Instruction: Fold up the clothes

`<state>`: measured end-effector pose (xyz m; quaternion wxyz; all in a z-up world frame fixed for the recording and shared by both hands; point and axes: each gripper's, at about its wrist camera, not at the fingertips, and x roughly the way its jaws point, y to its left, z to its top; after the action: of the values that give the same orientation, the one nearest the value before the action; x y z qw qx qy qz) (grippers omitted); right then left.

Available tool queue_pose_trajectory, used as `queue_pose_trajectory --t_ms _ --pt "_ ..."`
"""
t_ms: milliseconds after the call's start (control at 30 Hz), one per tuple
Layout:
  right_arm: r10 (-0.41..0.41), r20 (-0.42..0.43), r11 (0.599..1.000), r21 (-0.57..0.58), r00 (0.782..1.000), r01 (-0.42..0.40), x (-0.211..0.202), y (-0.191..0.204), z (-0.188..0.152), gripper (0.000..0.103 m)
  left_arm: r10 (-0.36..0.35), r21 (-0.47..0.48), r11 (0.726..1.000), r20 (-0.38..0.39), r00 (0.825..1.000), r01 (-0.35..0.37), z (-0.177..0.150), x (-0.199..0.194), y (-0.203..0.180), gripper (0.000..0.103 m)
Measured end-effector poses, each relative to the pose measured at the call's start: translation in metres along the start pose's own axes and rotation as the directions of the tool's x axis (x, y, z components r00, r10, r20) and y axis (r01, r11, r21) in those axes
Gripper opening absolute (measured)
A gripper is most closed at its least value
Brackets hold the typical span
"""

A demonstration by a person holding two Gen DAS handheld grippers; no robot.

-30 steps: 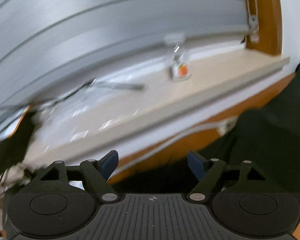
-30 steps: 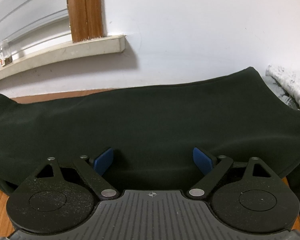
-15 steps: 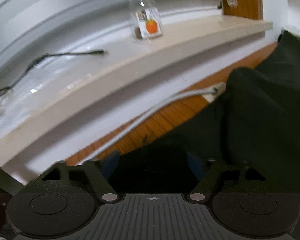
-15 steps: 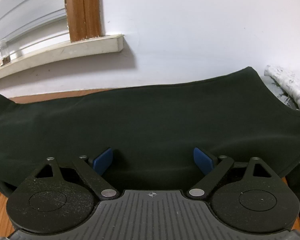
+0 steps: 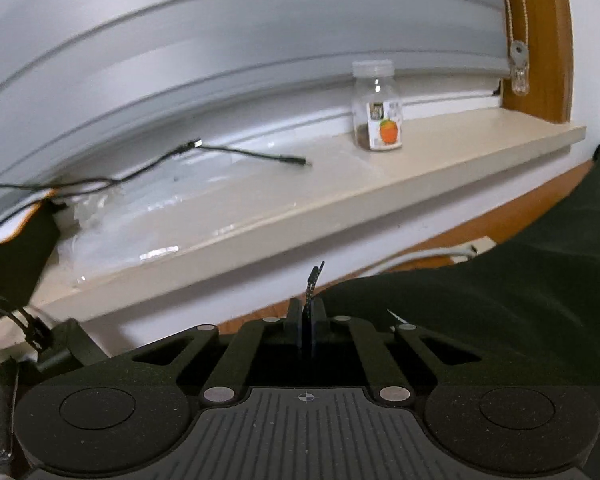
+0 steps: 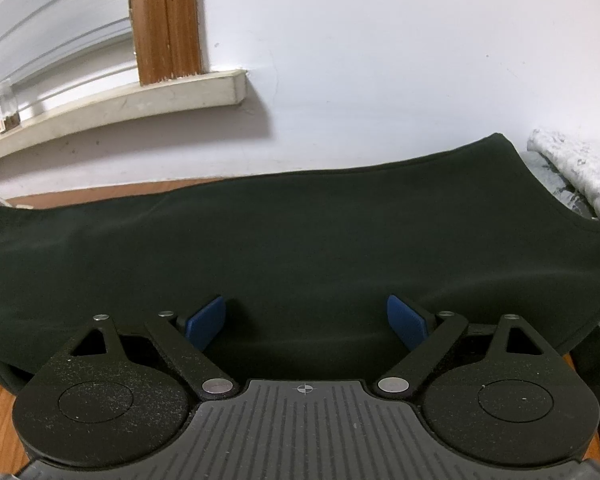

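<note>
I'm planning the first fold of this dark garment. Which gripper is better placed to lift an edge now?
Left. The left gripper is shut on the dark garment, a thin edge pinched between its pads. The right gripper hangs open over the cloth, gripping nothing.

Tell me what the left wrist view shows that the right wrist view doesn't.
Left wrist only: the left gripper shut on a thin edge of the dark garment, and a black cable on the sill.
Right wrist only: the right gripper open over the garment, and a patterned white cloth.
Both: the garment, window sill, small bottle, wooden table.
</note>
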<state>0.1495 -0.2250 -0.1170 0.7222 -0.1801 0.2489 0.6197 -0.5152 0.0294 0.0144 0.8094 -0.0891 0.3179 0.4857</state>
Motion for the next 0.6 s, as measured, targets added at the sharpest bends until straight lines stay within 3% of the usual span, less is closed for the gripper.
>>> queue_pose_trajectory --t_ms 100,133,167,300,367,433,600 --pt "0.001 -0.001 1.0 -0.001 1.0 -0.001 0.0 0.0 0.0 0.088 0.057 0.049 0.997 -0.016 0.998 -0.056 -0.006 0.005 -0.009 0.047" --pt "0.001 -0.001 1.0 -0.001 1.0 -0.001 0.001 0.0 0.0 0.088 0.067 0.047 0.997 -0.007 0.998 -0.067 -0.009 0.004 -0.009 0.067" --pt "0.001 -0.001 1.0 -0.002 1.0 -0.001 0.001 0.0 0.001 0.088 0.067 0.035 0.997 -0.002 0.998 -0.067 -0.01 0.0 -0.007 0.079" --pt "0.002 -0.001 1.0 -0.001 1.0 -0.002 0.0 0.0 0.001 0.088 0.107 -0.059 0.993 0.02 0.994 -0.106 -0.019 -0.024 0.006 0.085" --pt "0.003 -0.002 1.0 0.0 1.0 -0.003 0.0 -0.001 0.001 0.088 0.111 -0.101 0.989 0.031 0.993 -0.107 -0.023 -0.038 0.013 0.103" --pt "0.002 -0.004 1.0 -0.001 1.0 -0.002 0.001 -0.001 0.001 0.091 0.108 -0.122 0.987 0.055 0.993 -0.101 -0.027 -0.052 0.017 0.103" --pt "-0.005 -0.012 1.0 -0.009 1.0 0.005 0.001 0.0 0.002 0.095 0.142 -0.142 0.98 0.026 0.99 -0.137 -0.045 -0.075 0.026 0.103"
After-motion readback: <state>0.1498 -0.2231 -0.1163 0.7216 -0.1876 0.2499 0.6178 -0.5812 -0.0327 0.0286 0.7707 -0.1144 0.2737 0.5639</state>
